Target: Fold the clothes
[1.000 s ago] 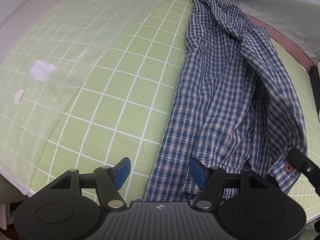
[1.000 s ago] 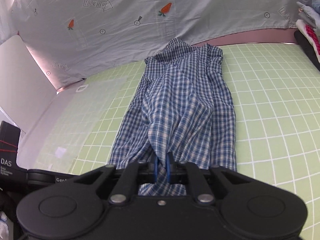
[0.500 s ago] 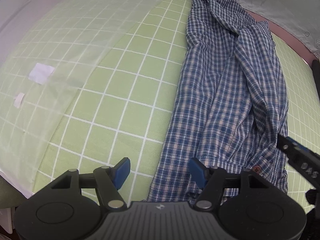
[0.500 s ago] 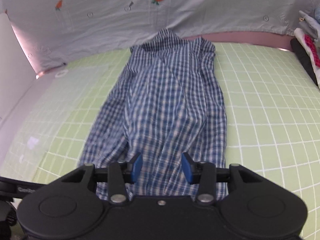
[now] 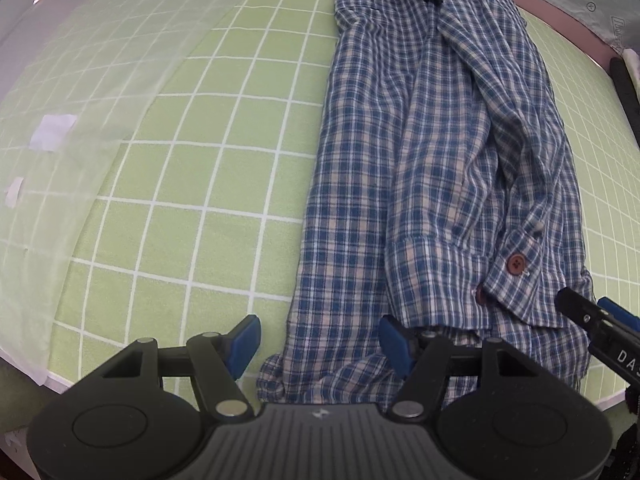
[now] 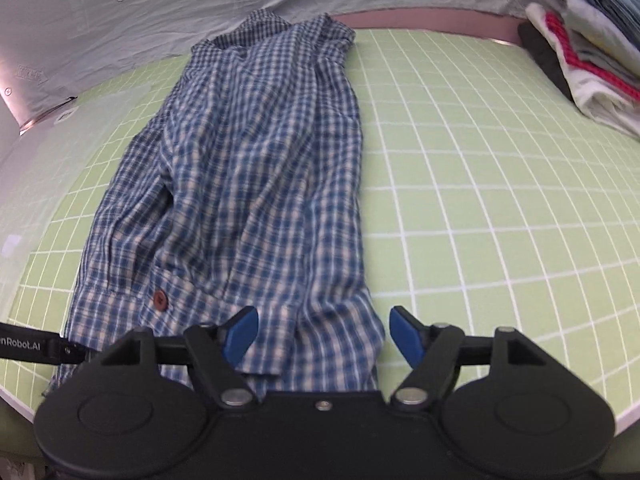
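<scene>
Since the earlier frames, the right gripper (image 6: 322, 334) has let go of the blue checked shirt (image 6: 256, 176): its jaws have just been opening and now stand wide, pads clear, with the hem below them. Its released sleeve lies flat, cuff button up, low in the left wrist view. This lengthwise fold looks laid; a crosswise fold is likely next. The left gripper (image 5: 318, 340), also wide open and holding nothing, hovers over the hem's left corner. Long and narrow, the shirt runs up the green gridded mat (image 6: 500, 200). Folded clothes (image 6: 592, 52) crowd the upper right; open mat lies either side.
</scene>
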### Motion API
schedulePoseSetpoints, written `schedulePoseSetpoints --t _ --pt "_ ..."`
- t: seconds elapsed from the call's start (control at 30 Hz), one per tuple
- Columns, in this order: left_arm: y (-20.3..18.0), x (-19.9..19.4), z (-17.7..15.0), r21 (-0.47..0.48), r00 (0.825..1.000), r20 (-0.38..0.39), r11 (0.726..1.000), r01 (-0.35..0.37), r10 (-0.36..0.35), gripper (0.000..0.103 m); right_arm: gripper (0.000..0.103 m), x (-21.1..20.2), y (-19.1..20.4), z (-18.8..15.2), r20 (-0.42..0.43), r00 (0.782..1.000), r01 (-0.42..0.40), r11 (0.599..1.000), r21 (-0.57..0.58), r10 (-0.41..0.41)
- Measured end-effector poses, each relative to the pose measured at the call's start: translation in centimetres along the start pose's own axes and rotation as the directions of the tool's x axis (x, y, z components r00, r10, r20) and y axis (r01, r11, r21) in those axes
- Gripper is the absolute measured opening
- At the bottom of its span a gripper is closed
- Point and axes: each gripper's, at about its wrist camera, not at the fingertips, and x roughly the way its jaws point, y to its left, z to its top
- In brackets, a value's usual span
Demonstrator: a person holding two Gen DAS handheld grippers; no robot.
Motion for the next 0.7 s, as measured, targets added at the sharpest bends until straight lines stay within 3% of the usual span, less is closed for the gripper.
schedulePoseSetpoints --t 0.2,0.53,0.63,0.7 --pt "-0.3 -0.4 -1.9 0.012 0.999 0.004 0.999 0.052 -0.052 0.066 0.076 0.2 -0.6 -2.0 -0.048 0.998 -0.027 0.998 0.052 0.029" --pt "-1.2 -0.8 -3.9 0.031 0.994 0.007 0.994 0.105 -0.106 0.063 0.08 -0.5 1.2 -3.5 -0.06 0.997 -0.054 0.998 -0.029 0.053" --pt "-1.4 -0.9 -3.9 0.031 0.992 0.006 0.992 0.125 -0.126 0.044 0.075 -0.5 1.9 -3.6 -0.076 0.996 -0.055 0.995 -0.078 0.049" --pt "-1.6 -1.0 -3.7 0.03 0.991 0.001 0.991 0.133 -0.134 0.013 0.055 -0.7 2.1 -3.5 -0.08 0.996 -0.056 0.993 -0.099 0.048"
